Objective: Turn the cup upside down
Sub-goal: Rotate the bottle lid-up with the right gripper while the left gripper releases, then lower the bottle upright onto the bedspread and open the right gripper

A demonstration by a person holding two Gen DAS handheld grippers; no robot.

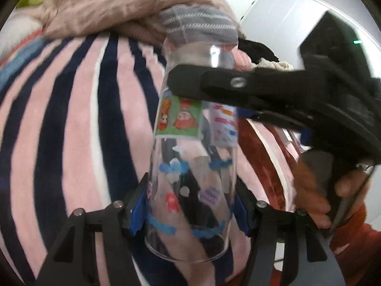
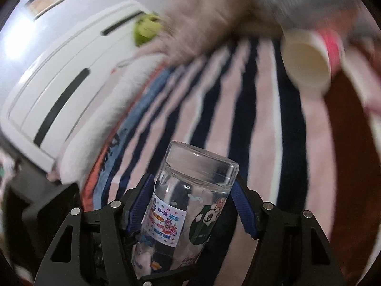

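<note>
A clear glass cup (image 1: 193,157) with cartoon stickers is held in the air over a striped blanket. In the left wrist view its open rim points toward the camera and its thick base points away. My left gripper (image 1: 190,207) is shut on the cup near the rim. My right gripper (image 1: 197,88) reaches in from the right and clamps the cup's upper part. In the right wrist view the cup (image 2: 190,190) sits between the right gripper's (image 2: 193,202) blue pads (image 2: 140,205), base away from the camera.
A pink, navy and white striped blanket (image 1: 71,131) lies under everything. A beige cloth heap (image 1: 123,4) and a grey striped cloth (image 1: 197,26) lie behind. A paper cup (image 2: 307,59) lies on its side at the far right. A white cabinet (image 2: 54,83) stands left.
</note>
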